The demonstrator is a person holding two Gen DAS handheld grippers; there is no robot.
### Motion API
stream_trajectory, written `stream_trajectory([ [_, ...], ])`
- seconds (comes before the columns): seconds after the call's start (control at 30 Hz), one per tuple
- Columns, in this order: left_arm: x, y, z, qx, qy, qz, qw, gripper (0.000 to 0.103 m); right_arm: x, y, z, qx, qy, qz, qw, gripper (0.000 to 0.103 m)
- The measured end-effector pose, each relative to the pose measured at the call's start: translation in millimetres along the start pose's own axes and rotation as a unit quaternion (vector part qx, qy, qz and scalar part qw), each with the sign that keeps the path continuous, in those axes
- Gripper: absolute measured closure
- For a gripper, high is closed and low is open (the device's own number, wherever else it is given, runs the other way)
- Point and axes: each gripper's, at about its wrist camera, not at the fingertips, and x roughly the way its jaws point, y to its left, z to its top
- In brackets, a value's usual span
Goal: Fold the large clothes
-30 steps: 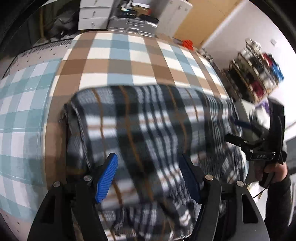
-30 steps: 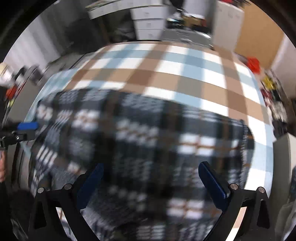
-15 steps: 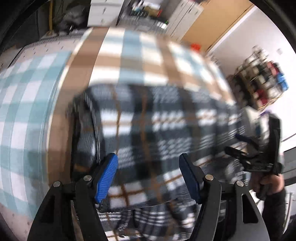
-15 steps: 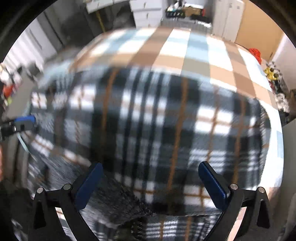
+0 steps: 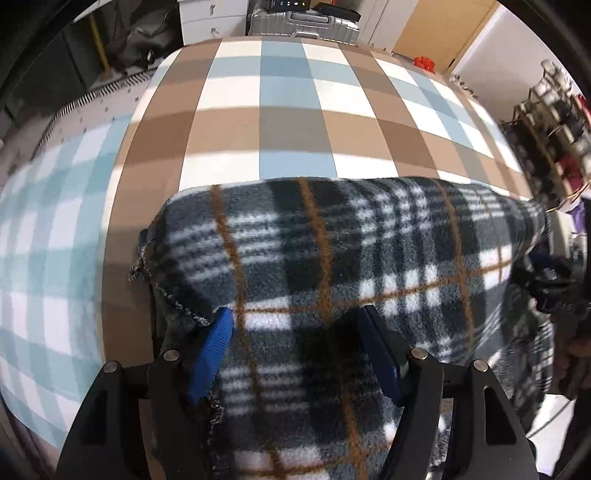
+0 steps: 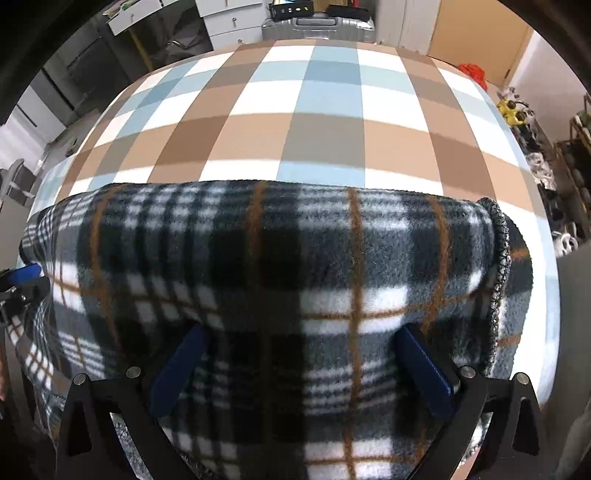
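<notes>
A black, white and orange plaid fleece [image 5: 332, 251] lies folded at the near side of the checked table [image 5: 280, 122]. My left gripper [image 5: 293, 317] points down over its left end. The jaws stand apart, and the left blue pad [image 5: 216, 339] sits beside the stitched hem with fleece bulging between the fingers. My right gripper [image 6: 299, 332] hangs wide open over the fleece [image 6: 280, 266] near its right hem [image 6: 500, 258]. Each gripper shows in the other's view: the right gripper [image 5: 546, 280] at the fleece's right end, the left gripper [image 6: 22, 280] at its left end.
Brown, blue and white checked cloth [image 6: 317, 110] covers the table beyond the fleece. Behind the table are a silver suitcase [image 5: 306, 26], white drawers [image 6: 229, 18] and a wooden panel [image 6: 476, 37]. A shelf rack [image 5: 554, 122] stands to the right.
Both grippers have come down closer to the fleece, whose near part now rises between their fingers. The jaws have kept their width.
</notes>
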Motion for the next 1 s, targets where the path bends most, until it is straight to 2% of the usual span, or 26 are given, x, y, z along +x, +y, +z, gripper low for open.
stream_trajectory([
  [0.27, 31, -2, 72, -0.003, 0.005, 0.018, 0.9998, 0.036, 17, -13, 54, 0.007, -0.012, -0.005, 1.0, 0.0],
  [0.4, 38, -8, 103, -0.013, 0.0, 0.013, 0.9998, 0.036, 30, -17, 89, 0.009, -0.024, -0.008, 1.0, 0.0],
  [0.47, 29, 6, 102, -0.019, -0.008, 0.009, 0.9998, 0.033, 32, -18, 96, 0.01, -0.034, -0.008, 0.999, 0.0],
  [0.5, 17, 3, 94, -0.019, -0.01, 0.007, 0.9997, 0.03, 33, -19, 100, 0.011, -0.046, -0.007, 0.999, 0.0],
  [0.6, 8, 5, 84, -0.02, -0.011, 0.003, 0.9997, 0.03, 27, -19, 94, 0.003, -0.063, 0.009, 0.998, 0.0],
  [0.7, -25, 2, 61, -0.027, -0.033, -0.03, 0.9986, 0.03, -12, -29, 65, 0.019, -0.097, 0.109, 0.989, 0.0],
  [0.73, -40, 6, 44, -0.037, -0.043, -0.043, 0.9975, 0.03, -23, -38, 61, 0.024, -0.109, 0.131, 0.985, 0.0],
  [0.8, -60, 2, 20, -0.039, -0.047, -0.059, 0.9964, 0.03, -55, -42, 27, 0.023, -0.131, 0.173, 0.976, 0.0],
  [0.87, -86, 5, -20, -0.041, -0.063, -0.067, 0.9949, 0.03, -77, -46, -2, 0.028, -0.149, 0.199, 0.968, 0.0],
  [0.9, -92, 5, -29, -0.042, -0.065, -0.069, 0.9946, 0.03, -91, -49, -26, 0.025, -0.158, 0.216, 0.963, 0.0],
  [0.97, -106, 10, -67, -0.046, -0.072, -0.068, 0.994, 0.03, -106, -49, -54, 0.022, -0.172, 0.231, 0.957, 0.0],
  [1.0, -105, 9, -65, -0.048, -0.072, -0.064, 0.9943, 0.03, -113, -52, -70, 0.023, -0.18, 0.234, 0.955, 0.0],
])
